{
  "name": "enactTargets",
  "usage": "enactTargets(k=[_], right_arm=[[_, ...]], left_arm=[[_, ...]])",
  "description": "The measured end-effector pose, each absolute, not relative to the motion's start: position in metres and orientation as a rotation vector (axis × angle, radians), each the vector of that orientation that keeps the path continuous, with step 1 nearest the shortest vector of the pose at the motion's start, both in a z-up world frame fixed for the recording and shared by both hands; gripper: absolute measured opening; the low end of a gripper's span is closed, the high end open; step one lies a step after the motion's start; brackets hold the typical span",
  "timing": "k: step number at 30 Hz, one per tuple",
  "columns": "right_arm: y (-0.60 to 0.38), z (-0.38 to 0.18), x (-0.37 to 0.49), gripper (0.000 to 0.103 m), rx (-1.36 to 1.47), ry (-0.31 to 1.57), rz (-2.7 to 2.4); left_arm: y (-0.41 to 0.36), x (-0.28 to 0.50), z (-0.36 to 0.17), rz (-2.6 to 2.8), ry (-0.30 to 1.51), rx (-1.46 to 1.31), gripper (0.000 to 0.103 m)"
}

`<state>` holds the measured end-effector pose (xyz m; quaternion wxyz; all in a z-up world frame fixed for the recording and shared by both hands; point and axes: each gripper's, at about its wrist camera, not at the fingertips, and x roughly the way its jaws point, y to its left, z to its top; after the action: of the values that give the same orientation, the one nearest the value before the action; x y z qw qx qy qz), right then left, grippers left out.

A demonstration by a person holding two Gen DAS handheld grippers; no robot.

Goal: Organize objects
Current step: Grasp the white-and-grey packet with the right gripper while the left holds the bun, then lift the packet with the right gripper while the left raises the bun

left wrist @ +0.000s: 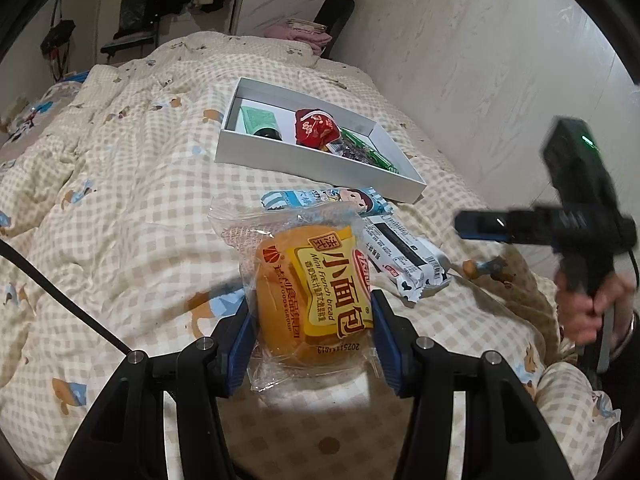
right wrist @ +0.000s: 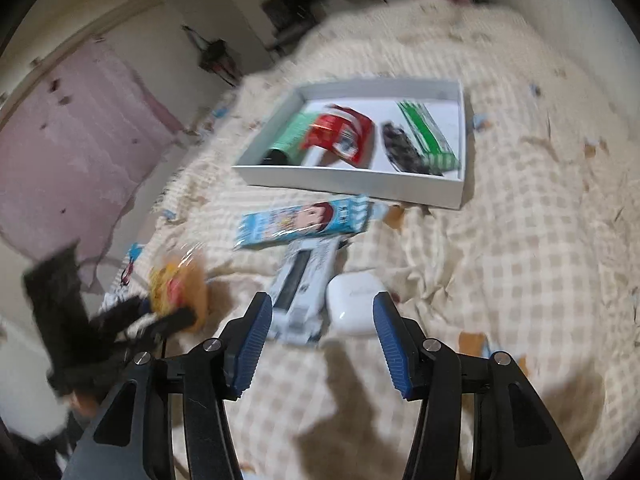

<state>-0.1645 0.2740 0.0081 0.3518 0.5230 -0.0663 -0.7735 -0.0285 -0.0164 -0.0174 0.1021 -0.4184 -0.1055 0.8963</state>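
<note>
A: Where was the Mini French bread packet (left wrist: 314, 292)?

B: Clamped across its middle by the left gripper (left wrist: 312, 334), above the checked quilt (left wrist: 120, 184). It looked light, soft and squashable in crinkly film, so gripping the bun's sides gently seemed wise

A: And the right gripper (right wrist: 320, 344)?

B: Pads apart, holding nothing; a white earbud case (right wrist: 356, 304) lay ahead

A: The white box (left wrist: 316, 168)?

B: At one o'clock from the bread, holding a green tube (left wrist: 258, 120), red packet (left wrist: 316, 128) and green packet (left wrist: 370, 152)
</note>
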Motion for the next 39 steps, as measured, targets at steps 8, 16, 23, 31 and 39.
enactTargets(k=[8, 16, 23, 31, 39], right_arm=[[0.228, 0.001, -0.17, 0.054, 1.478, -0.056, -1.904], [0.191, -0.01, -0.152, 0.054, 1.553, 0.202, -1.96], [0.196, -0.009, -0.154, 0.047, 1.555, 0.233, -1.983], [0.244, 0.013, -0.128, 0.047, 1.491, 0.22, -1.929], [0.274, -0.003, -0.114, 0.048, 1.502, 0.331, -1.969]], left_arm=[[-0.016, -0.029, -0.018, 2.657, -0.3, -1.248, 0.058], [-0.018, -0.028, -0.018, 2.671, -0.307, -1.247, 0.058], [-0.018, -0.028, -0.018, 2.671, -0.308, -1.253, 0.058], [-0.017, -0.029, -0.018, 2.678, -0.293, -1.268, 0.058], [-0.013, -0.027, -0.018, 2.684, -0.263, -1.266, 0.058]])
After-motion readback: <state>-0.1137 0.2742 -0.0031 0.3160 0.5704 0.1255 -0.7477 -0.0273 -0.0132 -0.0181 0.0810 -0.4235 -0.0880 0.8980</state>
